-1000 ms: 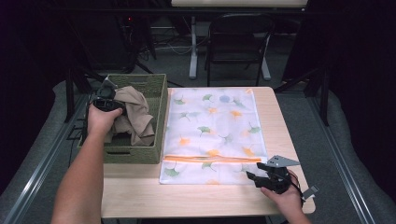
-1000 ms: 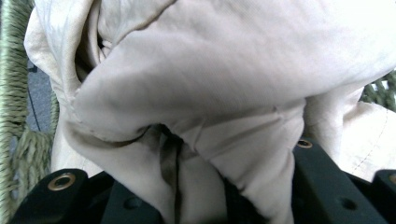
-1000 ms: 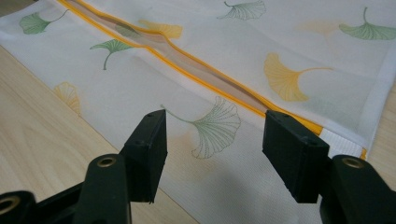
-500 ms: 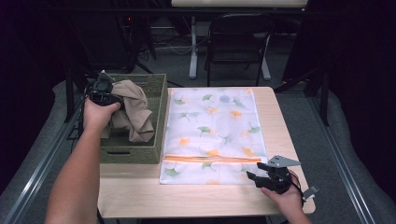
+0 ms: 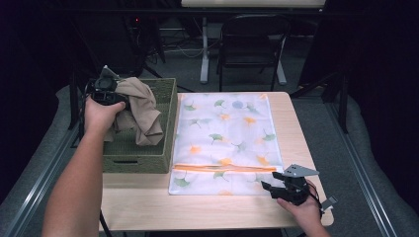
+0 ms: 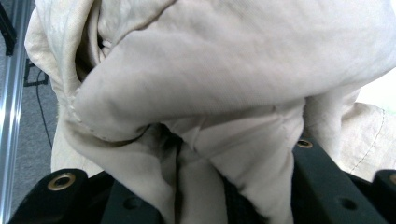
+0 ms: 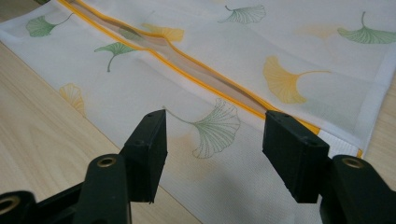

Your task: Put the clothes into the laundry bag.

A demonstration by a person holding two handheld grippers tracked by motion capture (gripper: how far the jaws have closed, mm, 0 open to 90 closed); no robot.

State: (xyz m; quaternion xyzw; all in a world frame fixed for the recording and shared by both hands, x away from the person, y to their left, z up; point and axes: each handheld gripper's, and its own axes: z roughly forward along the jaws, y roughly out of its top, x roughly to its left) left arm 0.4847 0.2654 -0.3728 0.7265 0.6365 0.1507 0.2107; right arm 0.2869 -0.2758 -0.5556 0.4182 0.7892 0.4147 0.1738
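Left claw clamped on a bunch of beige cloth, held up over the green woven basket at the left side of the counter. From the left claw's own camera, folds of the cloth pinched tight between the black jaws, rest of it hanging down toward the basket.

Right claw parked low at the near right corner of the leaf-print mesh bag, jaws wide apart, gripping nothing. Right claw camera: both jaws hovering just over the bag's near edge, orange zipper partly gaping right ahead of them.

Key bit, probably: bag lying flat to the right of the basket, long axis running away from the person, zipper slit running crosswise near the front edge. So cloth sits up and left of that opening, needs to travel right and toward the person to reach it. Right claw is way nearer the zipper, so likely job there is lifting the top flap while the left one carries the cloth over. Just a guess though.
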